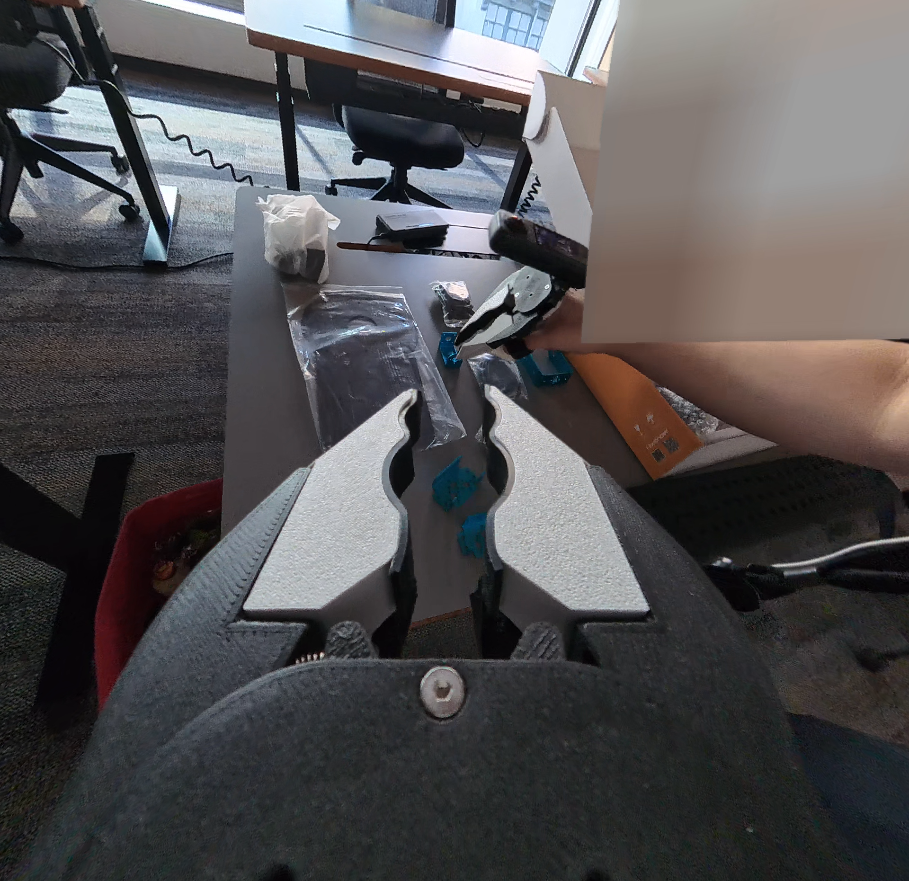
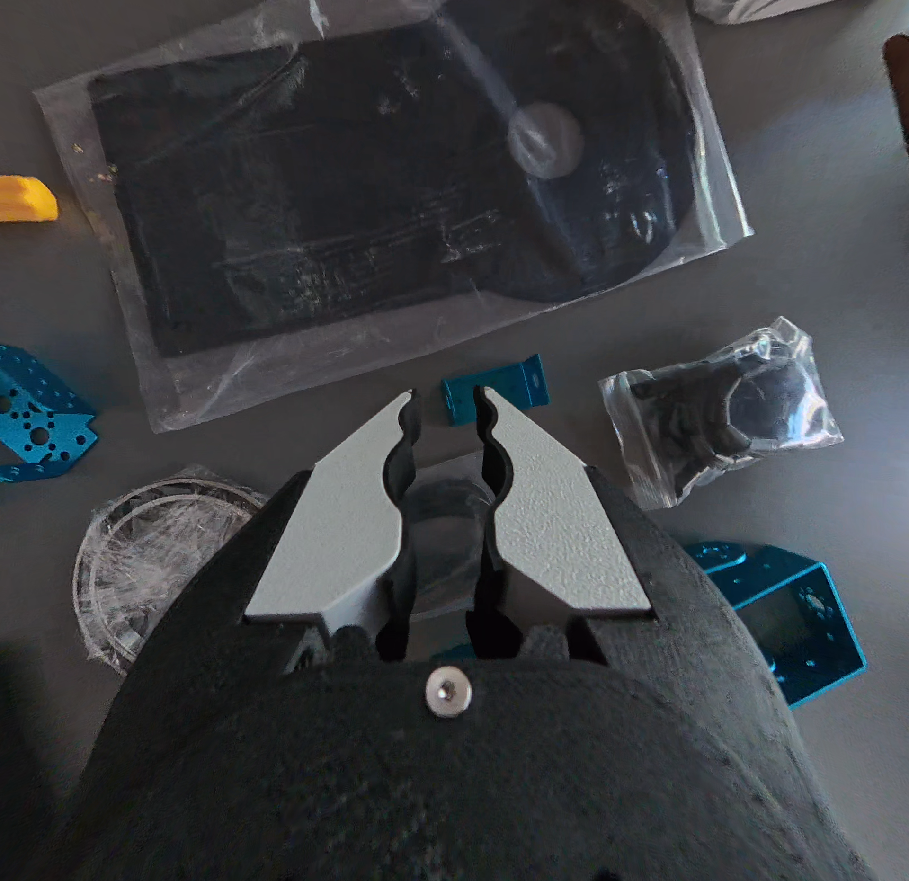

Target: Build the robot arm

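Observation:
My right gripper [image 2: 446,395] is open, its tips hovering just over the near end of a small blue metal bracket [image 2: 514,385] lying on the dark grey table [image 2: 639,316]; the jaws do not pinch it. In the left wrist view, that gripper [image 1: 461,348] points down at the same bracket [image 1: 448,358]. My left gripper [image 1: 450,400] is open and empty, held above the table's near part. Two blue perforated plates [image 1: 455,486] lie on the table below it, between its fingers.
A large clear bag of black parts [image 2: 393,193] lies beyond the bracket. A small bag of black parts [image 2: 718,414], a blue U-bracket [image 2: 787,621], a blue plate [image 2: 39,414] and a round clear-wrapped piece [image 2: 162,562] surround it. An orange box [image 1: 634,414] and red bin [image 1: 147,562] flank the table. The tips of one gripper are about 35 cm away from the tips of the other.

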{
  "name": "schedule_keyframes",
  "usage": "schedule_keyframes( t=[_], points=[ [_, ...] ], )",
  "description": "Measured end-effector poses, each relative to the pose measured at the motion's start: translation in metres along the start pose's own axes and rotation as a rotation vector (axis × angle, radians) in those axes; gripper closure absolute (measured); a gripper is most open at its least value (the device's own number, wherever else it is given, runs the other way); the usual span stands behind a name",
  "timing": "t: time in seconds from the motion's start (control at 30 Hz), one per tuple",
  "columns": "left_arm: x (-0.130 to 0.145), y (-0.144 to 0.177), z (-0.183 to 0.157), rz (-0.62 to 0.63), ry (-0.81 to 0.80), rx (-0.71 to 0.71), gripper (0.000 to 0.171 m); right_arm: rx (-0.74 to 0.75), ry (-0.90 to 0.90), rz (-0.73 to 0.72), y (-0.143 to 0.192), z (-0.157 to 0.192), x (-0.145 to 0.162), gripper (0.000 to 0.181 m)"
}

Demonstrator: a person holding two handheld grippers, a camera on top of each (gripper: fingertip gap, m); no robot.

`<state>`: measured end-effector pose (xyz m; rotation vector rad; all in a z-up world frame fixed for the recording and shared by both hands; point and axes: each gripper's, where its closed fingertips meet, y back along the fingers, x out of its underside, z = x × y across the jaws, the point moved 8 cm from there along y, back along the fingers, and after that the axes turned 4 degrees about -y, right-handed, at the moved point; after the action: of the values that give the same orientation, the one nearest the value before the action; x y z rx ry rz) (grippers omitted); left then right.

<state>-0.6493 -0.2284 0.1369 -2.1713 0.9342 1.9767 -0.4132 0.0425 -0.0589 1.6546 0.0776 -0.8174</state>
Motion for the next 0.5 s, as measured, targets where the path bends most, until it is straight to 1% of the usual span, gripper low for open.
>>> schedule_keyframes(
  t=[0.1, 0.13, 0.17, 0.2, 0.27, 0.3, 0.37, 0.4, 0.43, 0.5],
  points=[
    [-0.001, 0.003, 0.004, 0.007, -0.003, -0.008, 0.149, -0.013, 0.015, 0.083, -0.013, -0.003, 0.000, 0.161],
    [-0.002, 0.003, 0.006, 0.009, -0.007, -0.012, 0.149, -0.021, 0.017, 0.109, -0.017, -0.003, 0.002, 0.164],
    [-0.004, 0.003, 0.006, 0.009, -0.009, -0.013, 0.149, -0.043, 0.021, 0.135, -0.019, -0.003, 0.003, 0.173],
    [-0.007, 0.003, 0.007, 0.005, -0.010, -0.012, 0.149, -0.059, 0.020, 0.148, -0.019, -0.003, 0.005, 0.180],
    [-0.012, 0.004, 0.008, -0.006, -0.009, -0.007, 0.149, -0.037, 0.006, 0.142, -0.017, -0.006, 0.007, 0.181],
    [-0.015, 0.004, 0.008, -0.009, -0.010, -0.005, 0.149, -0.051, -0.012, 0.116, -0.012, -0.006, 0.007, 0.181],
    [-0.021, 0.004, 0.007, -0.011, -0.018, 0.004, 0.149, -0.144, -0.110, -0.004, 0.008, -0.001, 0.001, 0.181],
    [-0.024, 0.004, 0.006, -0.014, -0.025, 0.007, 0.149, -0.251, -0.184, -0.124, 0.028, 0.005, -0.007, 0.181],
    [-0.028, 0.005, 0.004, -0.019, -0.031, 0.012, 0.150, -0.399, -0.268, -0.288, 0.055, 0.012, -0.017, 0.181],
    [-0.038, 0.005, 0.000, -0.033, -0.038, 0.029, 0.150, -0.745, -0.439, -0.666, 0.129, 0.020, -0.033, 0.181]
  ],
)
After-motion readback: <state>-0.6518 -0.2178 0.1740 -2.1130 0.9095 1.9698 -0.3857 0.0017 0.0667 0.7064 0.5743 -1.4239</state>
